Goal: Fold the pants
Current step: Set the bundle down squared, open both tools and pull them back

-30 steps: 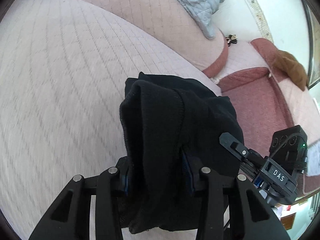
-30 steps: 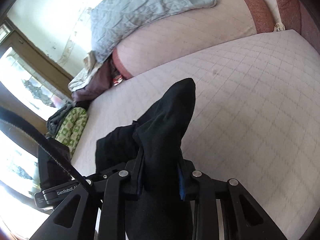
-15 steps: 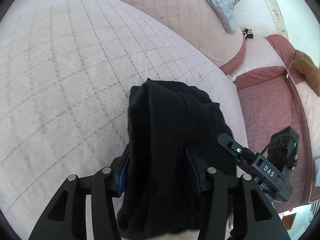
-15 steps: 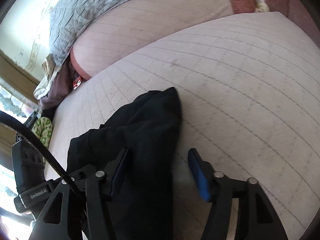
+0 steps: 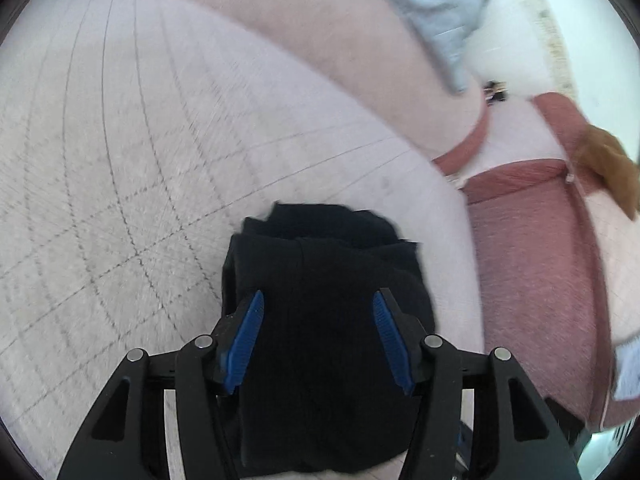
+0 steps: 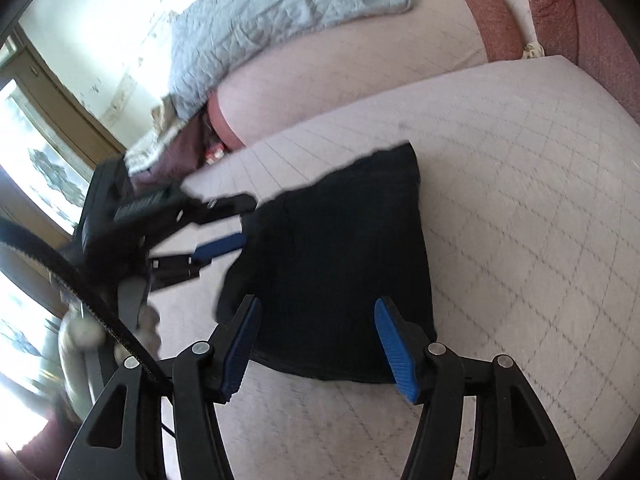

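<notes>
Left tool (image 5: 318, 336): blue-padded fingers spread wide, nothing gripped; the black, soft knit pants (image 5: 332, 320), folded into a compact bundle, lie directly ahead of and beneath the gap between the fingers, with the fabric not pinched by either pad. The bundle rests on the pale pink quilted sofa seat cushion (image 5: 140, 160), which extends ahead of and to the left of this tool; a dark red sofa arm (image 5: 532, 264) stands to its right. Right tool (image 6: 316, 344): fingers likewise spread apart and released, poised just short of the near edge of the bundle, which lies flat ahead of it in a roughly rectangular stack. In the right wrist view the left tool appears ahead and to the left, at the far-left side of the pants, its fingers parted. A grey-blue quilted blanket (image 6: 272, 20) lies well beyond both tools on the sofa back. Handling assessment: the garment appears light, limp and thick-layered, neither slippery nor fragile; it will sag and unfold if lifted by a single layer. Any further grip is best taken on a folded edge, catching all layers together, one tool at each end of the same edge. Task judged near completion; the far corner of the stack looks slightly uneven and may want squaring.
</notes>
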`<action>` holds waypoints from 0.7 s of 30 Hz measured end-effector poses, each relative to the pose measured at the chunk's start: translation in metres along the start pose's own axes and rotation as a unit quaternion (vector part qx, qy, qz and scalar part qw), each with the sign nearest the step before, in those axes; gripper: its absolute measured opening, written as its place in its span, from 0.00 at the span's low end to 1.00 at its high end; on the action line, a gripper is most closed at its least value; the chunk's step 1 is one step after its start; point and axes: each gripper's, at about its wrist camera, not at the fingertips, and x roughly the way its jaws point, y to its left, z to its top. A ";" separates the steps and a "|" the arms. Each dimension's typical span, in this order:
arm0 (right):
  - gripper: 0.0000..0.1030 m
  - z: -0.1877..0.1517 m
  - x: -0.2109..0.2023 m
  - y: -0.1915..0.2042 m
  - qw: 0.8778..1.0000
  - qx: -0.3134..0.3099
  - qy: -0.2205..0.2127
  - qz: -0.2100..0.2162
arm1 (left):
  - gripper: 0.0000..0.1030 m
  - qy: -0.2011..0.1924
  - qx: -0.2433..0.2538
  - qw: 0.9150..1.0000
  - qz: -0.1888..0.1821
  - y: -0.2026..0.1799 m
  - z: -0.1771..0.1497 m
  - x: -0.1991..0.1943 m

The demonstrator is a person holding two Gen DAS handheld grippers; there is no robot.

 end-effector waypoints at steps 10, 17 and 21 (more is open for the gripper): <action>0.63 0.003 -0.002 -0.007 1.000 0.004 -0.006 -0.002 | 0.56 0.006 0.008 1.000 0.017 0.008 -0.007 -0.019; 0.65 -0.034 -0.055 0.007 0.998 -0.025 -0.036 -0.043 | 0.56 -0.089 0.106 0.986 0.092 -0.023 -0.077 -0.109; 0.66 -0.071 -0.081 0.014 0.995 -0.037 -0.052 -0.072 | 0.87 -0.198 0.156 0.949 0.190 -0.049 -0.139 -0.164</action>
